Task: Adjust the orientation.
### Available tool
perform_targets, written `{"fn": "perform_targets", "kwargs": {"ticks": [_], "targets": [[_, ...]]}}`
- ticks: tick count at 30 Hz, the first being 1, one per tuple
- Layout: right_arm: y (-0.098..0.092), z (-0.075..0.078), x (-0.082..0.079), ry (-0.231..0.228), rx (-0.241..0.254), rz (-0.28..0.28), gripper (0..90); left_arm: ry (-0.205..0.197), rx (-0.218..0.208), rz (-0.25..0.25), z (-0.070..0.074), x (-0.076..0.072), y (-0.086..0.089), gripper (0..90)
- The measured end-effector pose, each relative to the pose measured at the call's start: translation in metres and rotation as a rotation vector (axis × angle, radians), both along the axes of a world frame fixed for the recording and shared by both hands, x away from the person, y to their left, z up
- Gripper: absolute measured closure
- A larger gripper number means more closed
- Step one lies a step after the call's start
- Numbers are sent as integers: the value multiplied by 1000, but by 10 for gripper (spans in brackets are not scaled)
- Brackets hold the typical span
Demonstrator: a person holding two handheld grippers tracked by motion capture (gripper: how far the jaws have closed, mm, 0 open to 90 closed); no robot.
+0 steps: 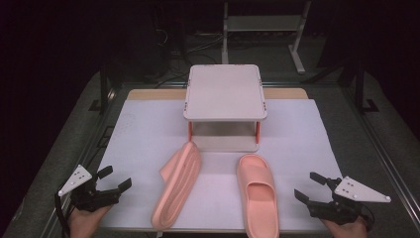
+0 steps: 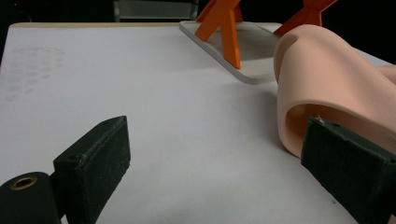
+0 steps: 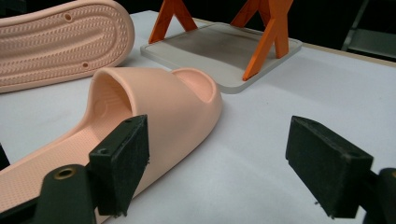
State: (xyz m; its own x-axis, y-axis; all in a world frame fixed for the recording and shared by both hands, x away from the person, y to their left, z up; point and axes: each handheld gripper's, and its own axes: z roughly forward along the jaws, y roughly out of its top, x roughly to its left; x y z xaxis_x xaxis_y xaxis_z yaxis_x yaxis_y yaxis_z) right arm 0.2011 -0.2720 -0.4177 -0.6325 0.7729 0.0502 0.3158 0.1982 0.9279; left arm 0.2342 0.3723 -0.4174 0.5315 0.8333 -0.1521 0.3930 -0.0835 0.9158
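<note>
No writing, label, brand mark or number can be read on anything here. The two pink slippers, the small rack with orange legs and the white sheet on the counter carry no legible print, and nothing near either hand-held gripper bears a sign.
</note>
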Motion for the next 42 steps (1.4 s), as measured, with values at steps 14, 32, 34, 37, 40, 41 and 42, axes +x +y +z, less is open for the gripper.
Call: {"fn": "perform_targets", "kwargs": {"ticks": [14, 32, 34, 37, 40, 41, 42], "targets": [[4, 1, 1, 1, -5, 14, 197, 16, -6, -28, -1, 2, -4, 76], [8, 5, -1, -11, -6, 28, 198, 66, 49, -132, -2, 8, -41, 137], [9, 5, -1, -16, -9, 33, 198, 71, 53, -140, -2, 10, -47, 156], [9, 5, -1, -19, -10, 34, 198, 85, 71, -151, -3, 13, -51, 168], [11, 7, -1, -21, -5, 34, 198, 106, 96, -173, -6, 18, -57, 202], [11, 7, -1, -21, -5, 34, 198, 118, 99, -176, -8, 21, -58, 202], [11, 7, -1, -23, -9, 37, 198, 128, 96, -181, -9, 23, -60, 208]]}}
